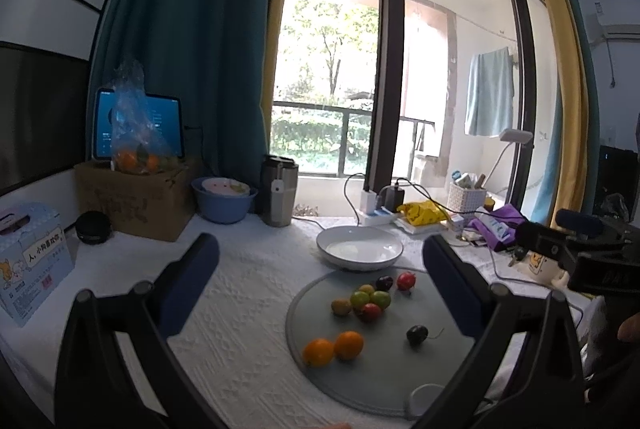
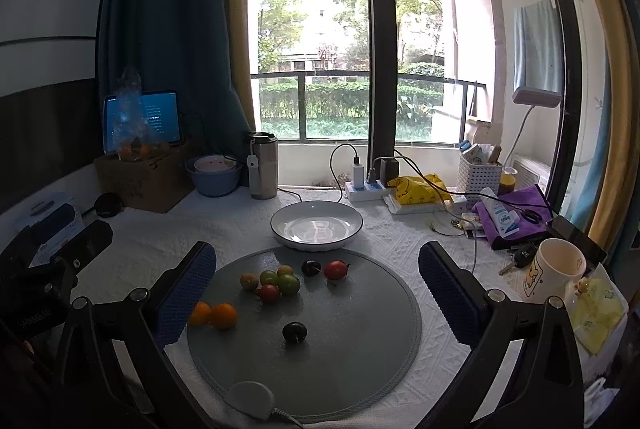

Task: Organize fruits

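Observation:
A round grey mat [image 2: 352, 361] [image 1: 384, 369] lies on the white tablecloth with several small fruits on it: two oranges [image 2: 218, 315] [image 1: 334, 347], a cluster of green, yellow and red fruits [image 2: 276, 283] [image 1: 366, 301], a red fruit [image 2: 335, 270] [image 1: 405, 281] and two dark plums [image 2: 295, 332] [image 1: 417, 334]. An empty white plate [image 2: 316, 225] [image 1: 359, 248] stands just behind the mat. My left gripper [image 1: 320, 289] is open and empty, above the table left of the mat. My right gripper [image 2: 318, 289] is open and empty, straddling the mat.
A cardboard box with a bag of oranges [image 2: 136, 149], a tablet, a blue bowl [image 2: 214, 175] and a steel tumbler [image 2: 262, 165] stand at the back left. A power strip, yellow bag, basket, purple cloth and white mug [image 2: 554, 275] crowd the right. A white puck [image 2: 250, 399] lies on the mat's near edge.

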A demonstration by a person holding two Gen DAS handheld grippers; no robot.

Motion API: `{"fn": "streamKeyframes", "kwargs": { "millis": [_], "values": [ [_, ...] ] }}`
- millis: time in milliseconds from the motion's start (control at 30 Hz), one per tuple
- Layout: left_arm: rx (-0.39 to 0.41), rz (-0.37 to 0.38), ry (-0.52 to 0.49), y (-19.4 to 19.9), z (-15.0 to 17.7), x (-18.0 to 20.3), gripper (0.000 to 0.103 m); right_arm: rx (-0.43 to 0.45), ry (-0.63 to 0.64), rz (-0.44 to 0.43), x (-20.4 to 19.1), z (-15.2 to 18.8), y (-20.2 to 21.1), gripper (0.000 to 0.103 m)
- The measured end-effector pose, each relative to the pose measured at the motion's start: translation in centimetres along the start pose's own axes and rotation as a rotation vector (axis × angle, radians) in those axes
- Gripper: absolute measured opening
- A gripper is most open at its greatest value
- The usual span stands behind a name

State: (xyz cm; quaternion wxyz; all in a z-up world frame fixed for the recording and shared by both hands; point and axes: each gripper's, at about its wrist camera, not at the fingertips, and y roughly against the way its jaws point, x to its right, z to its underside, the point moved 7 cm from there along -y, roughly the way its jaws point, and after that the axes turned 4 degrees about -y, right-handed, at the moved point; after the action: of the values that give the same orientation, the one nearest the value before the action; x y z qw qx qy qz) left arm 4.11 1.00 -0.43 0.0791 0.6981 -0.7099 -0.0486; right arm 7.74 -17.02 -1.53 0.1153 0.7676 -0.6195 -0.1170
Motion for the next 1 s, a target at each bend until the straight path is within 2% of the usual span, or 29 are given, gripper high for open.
{"fn": "streamKeyframes", "kwargs": {
  "millis": [1000],
  "values": [
    [0.003,0.008,-0.007,0.0,-0.04,0.29,0.103,-0.01,-0.005,-0.002,-0.05,0.35,-0.24,0.103]
  ]
}}
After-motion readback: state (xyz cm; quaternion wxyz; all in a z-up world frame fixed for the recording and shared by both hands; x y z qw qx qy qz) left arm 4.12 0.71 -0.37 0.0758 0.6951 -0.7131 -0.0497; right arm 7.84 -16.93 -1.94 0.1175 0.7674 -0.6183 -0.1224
